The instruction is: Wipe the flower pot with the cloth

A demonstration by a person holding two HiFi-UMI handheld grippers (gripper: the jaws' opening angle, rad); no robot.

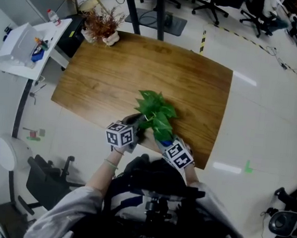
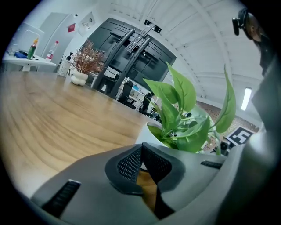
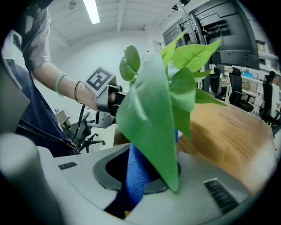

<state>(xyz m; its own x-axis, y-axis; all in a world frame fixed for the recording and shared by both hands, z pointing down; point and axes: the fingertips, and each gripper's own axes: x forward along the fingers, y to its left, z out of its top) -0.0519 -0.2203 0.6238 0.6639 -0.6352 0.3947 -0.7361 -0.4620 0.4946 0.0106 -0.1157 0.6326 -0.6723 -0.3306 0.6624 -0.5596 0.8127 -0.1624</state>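
Now, at the desk's [image 1: 142, 73] six o'clock edge, the right gripper [image 3: 141, 170] pinches the cloth [image 3: 134, 180] in its jaws beneath the leaves [image 3: 149, 110]. The left gripper [image 2: 140, 149] has its jaws pressed together, empty, just beside the pot [image 2: 148, 137]. Best to brace the pot from nine o'clock, then rub its wall, sparing the leaves.

The cloth [image 3: 134, 176] is blue. The flower pot [image 2: 146, 133] is white and its leaves [image 1: 155, 111] are bright green. The table [image 1: 116, 76] is brown with wood grain.
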